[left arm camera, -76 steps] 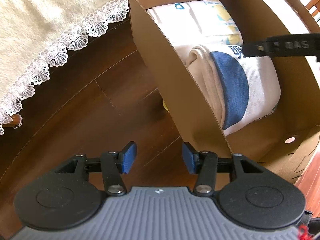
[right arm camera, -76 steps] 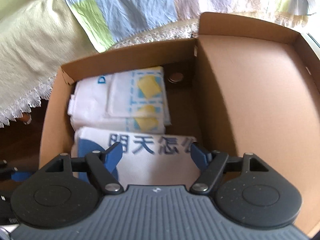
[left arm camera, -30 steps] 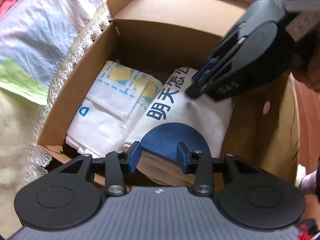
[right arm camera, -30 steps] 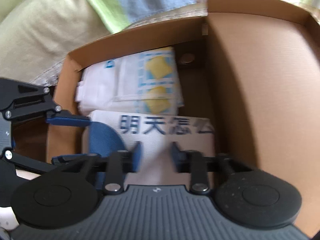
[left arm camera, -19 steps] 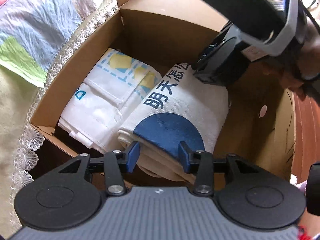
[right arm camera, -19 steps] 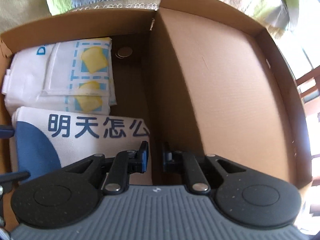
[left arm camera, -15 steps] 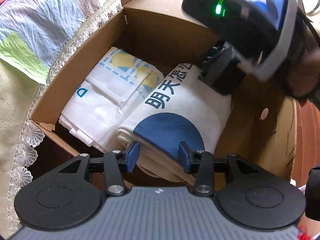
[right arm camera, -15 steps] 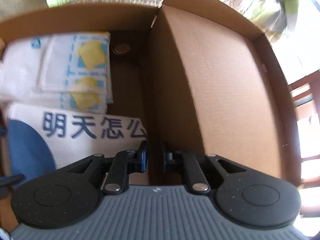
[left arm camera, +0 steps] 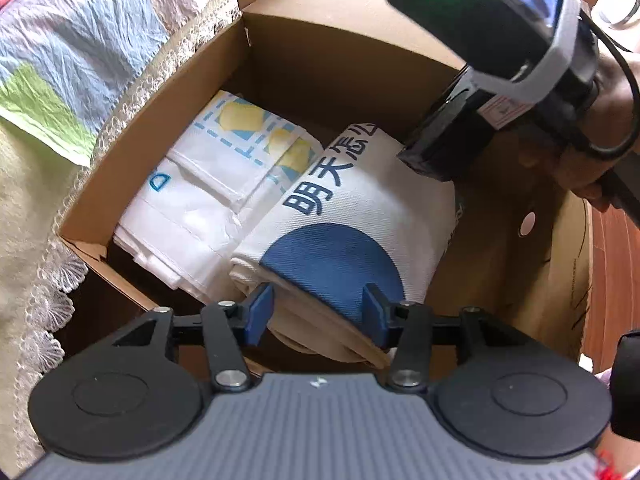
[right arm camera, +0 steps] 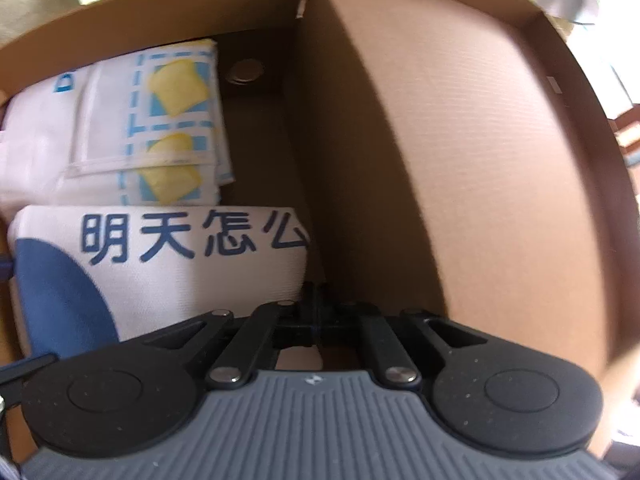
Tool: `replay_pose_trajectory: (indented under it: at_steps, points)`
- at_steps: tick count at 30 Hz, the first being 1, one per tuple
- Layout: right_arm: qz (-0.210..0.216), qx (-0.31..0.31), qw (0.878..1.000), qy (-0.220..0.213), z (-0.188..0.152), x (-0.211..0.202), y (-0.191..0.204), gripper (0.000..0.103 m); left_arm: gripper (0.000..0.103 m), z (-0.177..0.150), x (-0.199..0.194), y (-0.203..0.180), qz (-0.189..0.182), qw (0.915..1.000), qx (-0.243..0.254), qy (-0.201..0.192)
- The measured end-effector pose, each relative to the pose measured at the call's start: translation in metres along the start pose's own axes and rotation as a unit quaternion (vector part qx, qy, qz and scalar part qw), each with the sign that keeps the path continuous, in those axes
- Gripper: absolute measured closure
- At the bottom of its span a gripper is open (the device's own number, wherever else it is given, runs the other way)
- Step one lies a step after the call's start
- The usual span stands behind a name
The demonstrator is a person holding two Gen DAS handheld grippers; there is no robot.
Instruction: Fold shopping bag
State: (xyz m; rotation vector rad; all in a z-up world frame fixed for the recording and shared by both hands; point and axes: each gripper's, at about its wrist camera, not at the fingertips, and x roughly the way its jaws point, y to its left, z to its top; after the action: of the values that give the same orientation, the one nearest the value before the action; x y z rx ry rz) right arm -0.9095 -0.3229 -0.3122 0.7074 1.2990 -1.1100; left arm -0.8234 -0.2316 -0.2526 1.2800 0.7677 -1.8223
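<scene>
In the brown cardboard box (left arm camera: 304, 68), a folded white bag with yellow and light-blue print (left arm camera: 208, 184) lies at nine o'clock of the folded white shopping bag with a dark blue disc and blue characters (left arm camera: 360, 216), touching it. The left gripper (left arm camera: 318, 312) straddles the shopping bag's six o'clock end, jaws opening, pads apart. At three o'clock, the right gripper (right arm camera: 318, 300) has its fingers pressed together, nothing between them, beside the bag's edge

Two folded bags (left arm camera: 344, 216) (left arm camera: 208, 184), one cardboard box (left arm camera: 360, 68), two tongs (left arm camera: 316, 316) (right arm camera: 316, 300)
</scene>
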Motion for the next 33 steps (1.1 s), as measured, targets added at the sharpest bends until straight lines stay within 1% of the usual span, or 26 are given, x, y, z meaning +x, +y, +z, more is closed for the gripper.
replay_pose_trajectory:
  at_steps: [2, 6, 10, 12, 14, 16, 19, 23, 25, 27, 29, 33]
  points:
    - [0.013, -0.018, 1.0, -0.008, -0.003, -0.001, -0.001, 0.101, 0.048, -0.002, -0.001, -0.003, 0.001, 1.0, -0.001, 0.005]
    - [0.041, -0.042, 0.998, -0.025, -0.009, -0.004, -0.003, 0.101, 0.047, -0.009, -0.009, -0.002, 0.009, 0.9997, -0.017, 0.012]
    - [0.057, -0.091, 0.993, -0.043, -0.017, -0.007, 0.0, 0.101, 0.047, -0.009, -0.016, -0.001, 0.018, 0.9994, -0.015, 0.026]
    - [0.069, -0.096, 0.992, -0.045, -0.019, -0.008, -0.002, 0.101, 0.047, -0.009, -0.018, 0.0, 0.022, 0.9992, -0.016, 0.031]
    - [0.082, -0.104, 0.99, -0.049, -0.021, -0.01, -0.003, 0.101, 0.047, -0.008, -0.022, 0.003, 0.025, 0.9984, -0.023, 0.045]
    - [0.084, -0.109, 0.989, -0.055, -0.023, -0.012, -0.001, 0.101, 0.047, -0.006, -0.023, 0.005, 0.026, 0.9976, -0.029, 0.056]
    - [0.076, -0.113, 0.989, -0.061, -0.026, -0.016, 0.002, 0.101, 0.046, -0.003, -0.025, 0.005, 0.025, 0.9963, -0.031, 0.076]
    - [0.076, -0.103, 0.99, -0.065, -0.029, -0.02, -0.001, 0.101, 0.047, -0.001, -0.039, 0.004, 0.037, 0.9941, -0.039, 0.094]
    - [0.074, -0.102, 0.99, -0.063, -0.03, -0.021, -0.002, 0.101, 0.047, -0.002, -0.041, 0.003, 0.04, 0.9939, -0.041, 0.094]
    - [0.074, -0.105, 0.99, -0.062, -0.03, -0.022, -0.002, 0.101, 0.046, 0.006, -0.048, 0.002, 0.043, 0.9946, -0.042, 0.084]
    - [0.085, -0.102, 0.989, -0.063, -0.031, -0.026, -0.004, 0.101, 0.046, 0.008, -0.053, 0.003, 0.044, 0.995, -0.045, 0.077]
    - [0.097, -0.12, 0.986, -0.068, -0.035, -0.03, -0.005, 0.101, 0.046, 0.005, -0.037, 0.006, 0.048, 0.9943, -0.043, 0.085]
